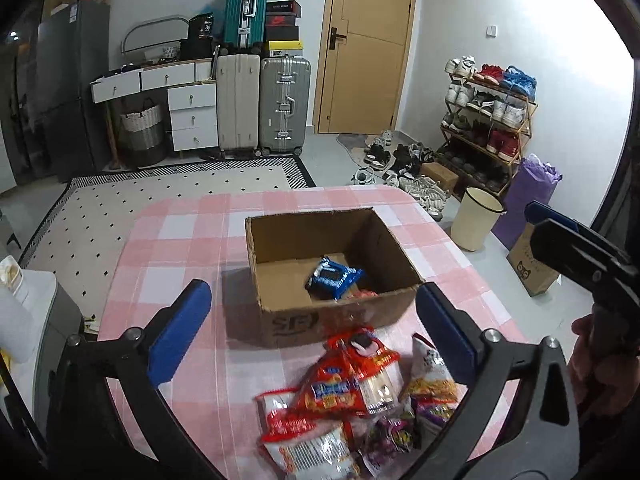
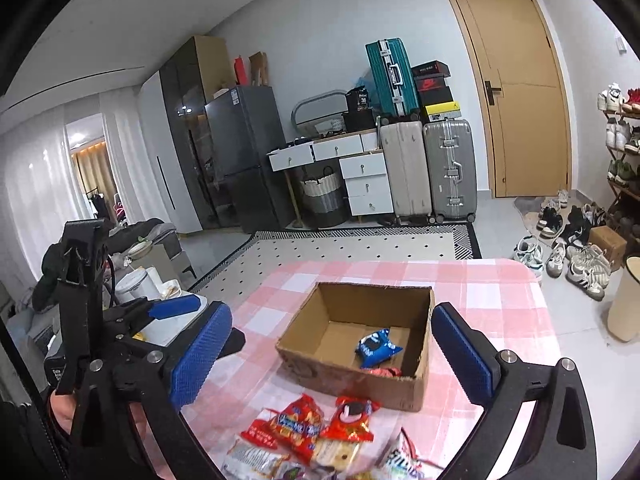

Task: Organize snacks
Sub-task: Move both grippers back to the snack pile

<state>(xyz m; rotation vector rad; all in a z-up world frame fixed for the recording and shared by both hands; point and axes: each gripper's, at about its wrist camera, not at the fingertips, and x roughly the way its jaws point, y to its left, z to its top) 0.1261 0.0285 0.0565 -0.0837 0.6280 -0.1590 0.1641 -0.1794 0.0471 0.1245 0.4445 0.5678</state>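
An open-topped cardboard box (image 1: 296, 324) (image 2: 360, 384) stands in the middle of the pink checked table (image 1: 180, 248) (image 2: 500, 300). Inside lie a blue snack packet (image 1: 334, 276) (image 2: 376, 348) and a red one (image 1: 366, 294) (image 2: 384, 372). On the cloth in front of the box lies a pile of several snack packets (image 1: 352, 400) (image 2: 320, 436), mostly red and white. My left gripper (image 1: 312, 290) hangs open above the pile with nothing between its blue pads. My right gripper (image 2: 332, 312) is open too and holds nothing. Both stand on the near side of the box.
A cream bin (image 1: 476, 220) (image 2: 624, 300), a purple bag (image 1: 528, 200) and a floor carton (image 1: 532, 268) stand right of the table. Beyond are a shoe rack (image 1: 488, 120) with loose shoes, and suitcases (image 1: 260, 104). A white side table (image 1: 24, 304) is at the left.
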